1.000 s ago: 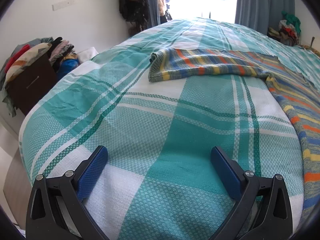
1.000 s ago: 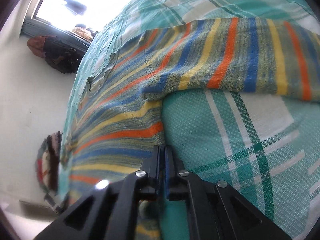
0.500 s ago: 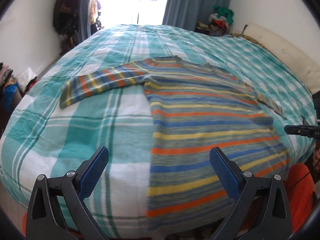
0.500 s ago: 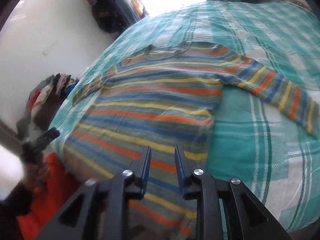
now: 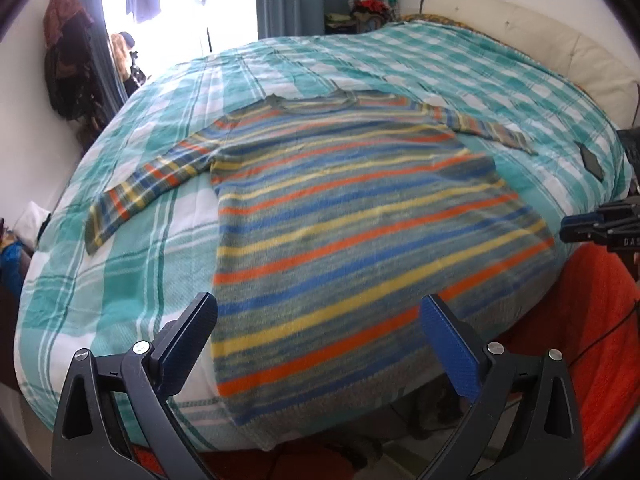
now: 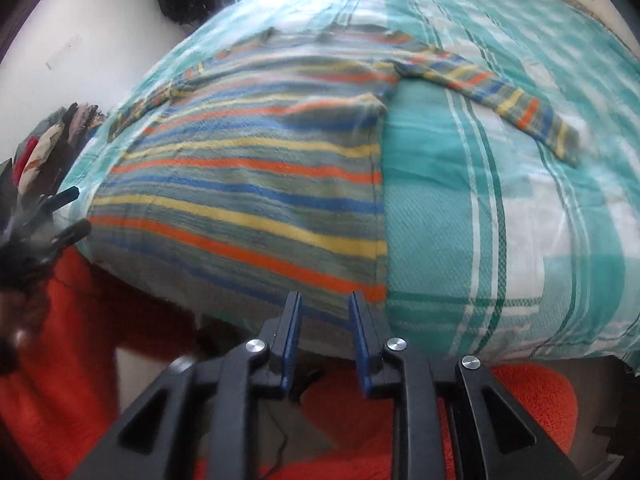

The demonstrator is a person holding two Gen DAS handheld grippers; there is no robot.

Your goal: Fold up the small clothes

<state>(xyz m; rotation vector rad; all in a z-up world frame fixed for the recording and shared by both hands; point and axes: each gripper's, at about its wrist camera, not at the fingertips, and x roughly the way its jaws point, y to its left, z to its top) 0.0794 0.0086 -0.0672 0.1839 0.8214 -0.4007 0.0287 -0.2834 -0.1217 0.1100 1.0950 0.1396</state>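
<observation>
A striped sweater (image 5: 352,216) lies spread flat on the bed (image 5: 132,264), sleeves out to either side, its hem hanging over the near edge. The left gripper (image 5: 320,328) hangs just above that hem with its blue pads spread wide, nothing between them. The right gripper (image 6: 326,320) sits over the hem's right corner; its jaws have just been opening, now a narrow gap apart, and the knit lies beyond them rather than pinched. An orange rug (image 6: 520,412) shows below both grippers, and a pile of clothes (image 6: 52,140) sits far off to the right gripper's left.
</observation>
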